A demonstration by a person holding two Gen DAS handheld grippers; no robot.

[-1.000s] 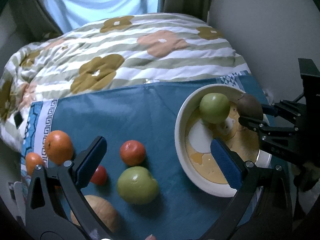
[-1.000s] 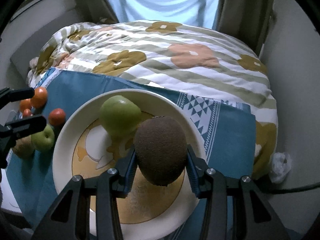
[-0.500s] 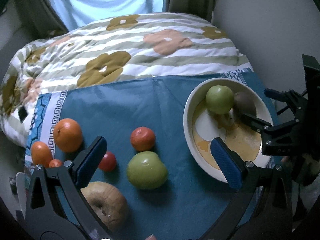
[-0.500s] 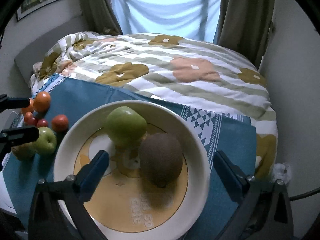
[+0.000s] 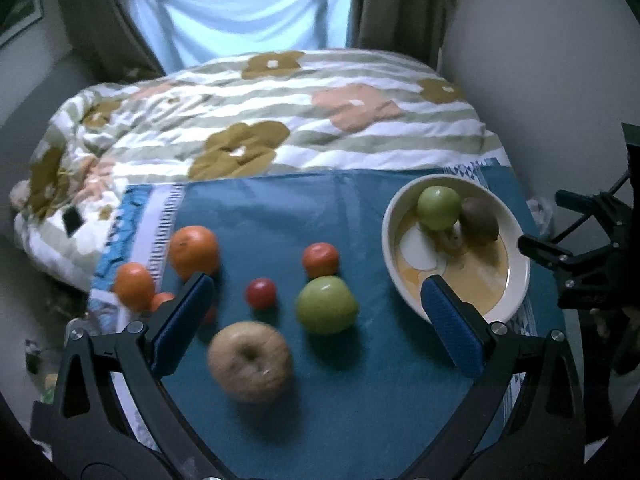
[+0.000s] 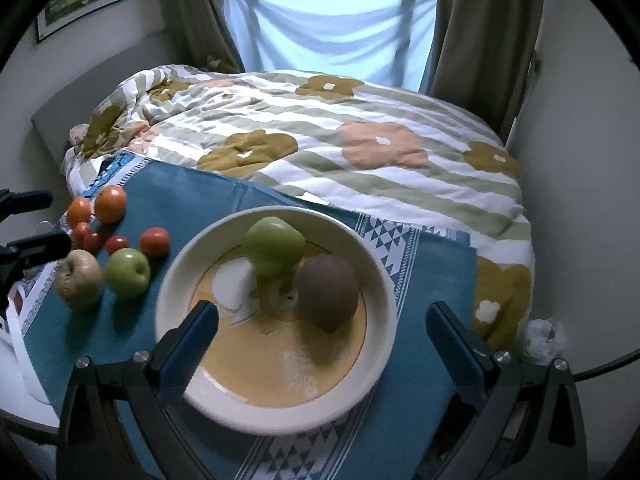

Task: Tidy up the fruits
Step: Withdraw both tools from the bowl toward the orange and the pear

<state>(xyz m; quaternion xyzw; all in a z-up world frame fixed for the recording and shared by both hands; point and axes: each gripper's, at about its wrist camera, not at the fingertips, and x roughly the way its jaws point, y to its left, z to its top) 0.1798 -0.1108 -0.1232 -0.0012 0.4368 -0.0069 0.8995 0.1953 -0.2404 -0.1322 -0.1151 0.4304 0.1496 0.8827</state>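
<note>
Fruits lay loose on the blue cloth: in the left wrist view a pale brown apple [image 5: 250,360] sat just ahead between the wide, empty jaws of the left hand-held gripper [image 5: 316,320], a green apple [image 5: 326,305] beyond it.

In the right wrist view the right hand-held gripper [image 6: 320,340], wide and empty, hovered above the bowl [image 6: 176,280] with its kiwi [image 6: 326,292].

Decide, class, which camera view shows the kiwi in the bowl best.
The right wrist view: the kiwi lies close and central in the bowl, unobstructed, beside the green apple. The left wrist view shows the kiwi small, far right, partly behind that apple.
</note>
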